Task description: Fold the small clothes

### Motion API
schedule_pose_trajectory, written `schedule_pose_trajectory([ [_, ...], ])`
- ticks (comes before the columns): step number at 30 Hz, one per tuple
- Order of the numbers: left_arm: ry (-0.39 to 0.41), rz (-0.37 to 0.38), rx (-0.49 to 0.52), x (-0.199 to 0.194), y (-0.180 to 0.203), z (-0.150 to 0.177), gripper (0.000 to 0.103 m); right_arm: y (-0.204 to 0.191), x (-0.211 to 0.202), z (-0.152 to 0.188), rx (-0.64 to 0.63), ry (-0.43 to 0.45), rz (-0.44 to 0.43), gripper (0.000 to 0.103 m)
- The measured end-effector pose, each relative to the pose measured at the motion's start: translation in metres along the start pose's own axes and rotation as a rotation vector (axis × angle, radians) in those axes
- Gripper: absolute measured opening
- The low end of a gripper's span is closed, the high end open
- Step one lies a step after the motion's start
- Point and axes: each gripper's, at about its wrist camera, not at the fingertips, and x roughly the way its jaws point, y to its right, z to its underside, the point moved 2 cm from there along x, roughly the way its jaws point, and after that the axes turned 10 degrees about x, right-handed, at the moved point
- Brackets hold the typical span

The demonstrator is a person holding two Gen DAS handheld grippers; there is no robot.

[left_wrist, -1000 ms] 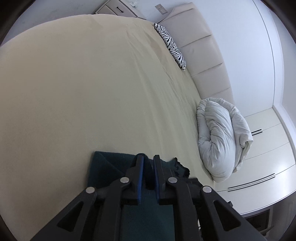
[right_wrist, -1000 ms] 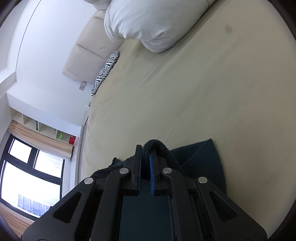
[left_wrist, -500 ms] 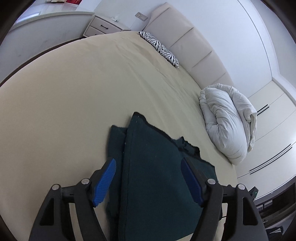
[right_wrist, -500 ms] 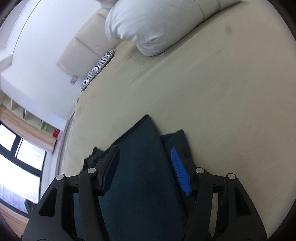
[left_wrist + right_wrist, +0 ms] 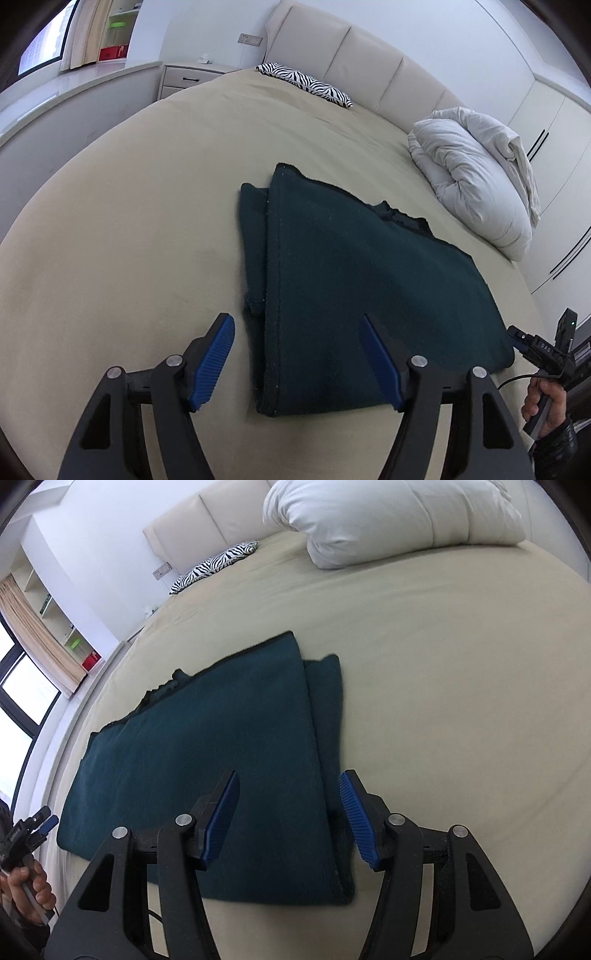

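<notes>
A dark teal garment [image 5: 351, 280] lies folded flat on the beige bed, with a narrower layer sticking out along one side edge. It also shows in the right wrist view [image 5: 207, 760]. My left gripper [image 5: 297, 363] is open and empty, raised above the garment's near left edge. My right gripper [image 5: 290, 821] is open and empty, raised above the garment's near right edge. The right gripper's tip shows at the right edge of the left wrist view [image 5: 532, 341]; the left gripper's tip shows at the left edge of the right wrist view [image 5: 33, 827].
The beige bed [image 5: 147, 221] spreads all around the garment. A rolled white duvet [image 5: 476, 177] lies at the far right, and a zebra-print pillow [image 5: 306, 85] lies by the headboard. A nightstand [image 5: 192, 75] and window stand beyond the bed's left side.
Both grippers were shut on the garment's edge one second ago. They opened, let the garment drop flat, and pulled back and up from it.
</notes>
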Motion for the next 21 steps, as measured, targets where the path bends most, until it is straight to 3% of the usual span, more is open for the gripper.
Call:
schedule_pose_trajectory([
  [2,-0.009,0.005,-0.006,0.005,-0.003,0.003,0.058,0.002,0.000,0.005,-0.011,-0.012,0.003,0.052],
  [4,-0.009,0.002,-0.017,0.007,-0.006,0.003,0.041,0.002,-0.004,0.010,-0.018,-0.011,-0.006,0.052],
  [6,0.003,-0.018,-0.006,0.006,-0.006,0.004,0.033,0.001,-0.008,0.014,-0.022,-0.006,-0.012,0.052],
  [11,-0.008,-0.031,0.016,0.008,-0.004,0.008,0.033,-0.001,-0.017,0.016,-0.043,0.009,-0.009,0.052],
  [16,-0.005,-0.029,0.025,0.008,0.000,0.008,0.011,0.002,-0.019,0.017,-0.033,0.008,-0.003,0.052],
  [21,-0.001,-0.038,0.039,0.008,0.003,0.007,0.007,-0.003,-0.019,0.020,-0.077,0.010,0.010,0.043],
])
